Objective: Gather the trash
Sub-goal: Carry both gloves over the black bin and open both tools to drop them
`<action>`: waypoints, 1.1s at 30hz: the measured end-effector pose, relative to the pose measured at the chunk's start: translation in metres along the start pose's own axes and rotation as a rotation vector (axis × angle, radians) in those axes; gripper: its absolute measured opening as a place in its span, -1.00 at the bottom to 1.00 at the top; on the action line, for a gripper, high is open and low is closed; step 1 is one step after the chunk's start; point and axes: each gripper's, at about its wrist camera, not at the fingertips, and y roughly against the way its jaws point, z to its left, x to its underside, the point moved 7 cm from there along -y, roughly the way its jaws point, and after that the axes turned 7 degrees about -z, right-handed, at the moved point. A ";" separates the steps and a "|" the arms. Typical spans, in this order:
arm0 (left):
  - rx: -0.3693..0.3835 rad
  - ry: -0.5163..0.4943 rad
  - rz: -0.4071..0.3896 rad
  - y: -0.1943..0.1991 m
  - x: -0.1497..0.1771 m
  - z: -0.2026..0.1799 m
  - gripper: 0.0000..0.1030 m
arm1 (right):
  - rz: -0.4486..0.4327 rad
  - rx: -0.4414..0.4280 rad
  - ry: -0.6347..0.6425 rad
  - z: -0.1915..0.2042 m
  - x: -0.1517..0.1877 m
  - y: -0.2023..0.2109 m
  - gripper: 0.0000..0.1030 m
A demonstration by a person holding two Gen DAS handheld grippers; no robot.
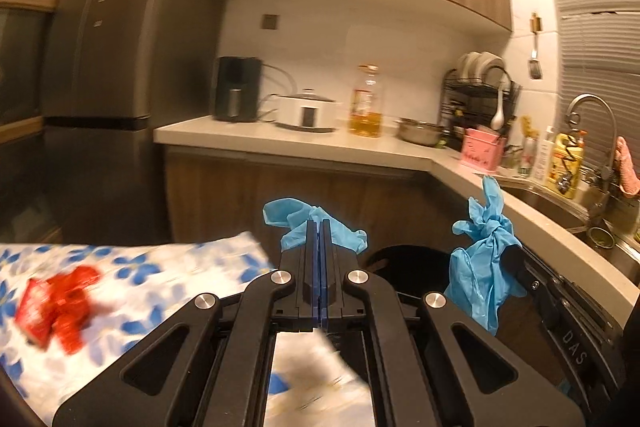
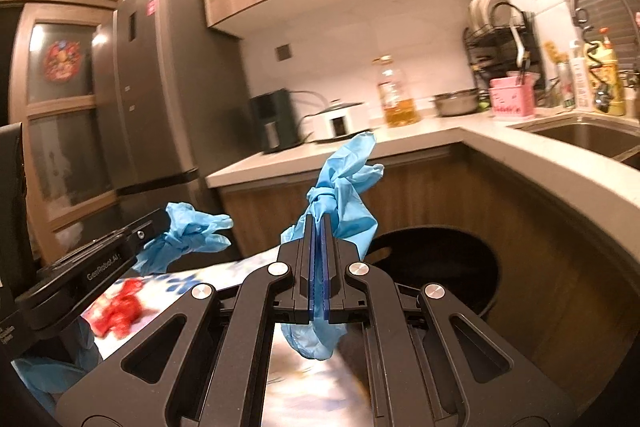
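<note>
my left gripper [image 1: 319,227] has its fingers pressed together on a crumpled blue glove [image 1: 316,225], which bunches out past both sides of the fingertips. my right gripper [image 2: 319,223] is likewise clamped on a knotted blue glove [image 2: 344,187]; one part sticks up above the tips and another hangs down below the fingers. both gloves are held in the air, beside each other, between the table and the counter.

containers:
- black trash bin [image 2: 472,267]: on the floor in front of the wooden cabinets, just right of the table edge, below and beyond the right gripper. its inside is dark; i cannot tell what it holds.
- sink [image 2: 580,135]: set in the counter [image 2: 420,135] at far right; contents not readable.
- steel pot [image 1: 420,133]: on the counter, interior not visible.
- oil bottle [image 1: 366,103]: on the counter, yellow liquid filling its lower part.
- pink caddy [image 1: 480,151]: near the sink, utensils standing in it.

a red wrapper [image 1: 60,303] lies on the floral tablecloth [image 1: 160,267], left of the left gripper, blurred.
</note>
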 end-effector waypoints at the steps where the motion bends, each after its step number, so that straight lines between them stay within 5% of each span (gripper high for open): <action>1: 0.017 -0.004 0.004 -0.008 0.000 -0.010 -1.00 | -0.002 0.012 0.001 -0.007 -0.002 -0.001 -0.95; 12: 0.114 -0.035 0.073 -0.071 0.022 -0.073 -1.00 | 0.023 0.083 -0.013 -0.066 0.000 -0.025 -0.95; 28: 0.179 -0.072 0.107 -0.101 0.033 -0.102 -1.00 | 0.060 0.082 -0.026 -0.086 0.009 -0.049 -0.94; 33: 0.187 -0.075 0.119 -0.105 0.036 -0.104 -0.99 | 0.071 0.092 -0.037 -0.093 0.011 -0.053 -0.64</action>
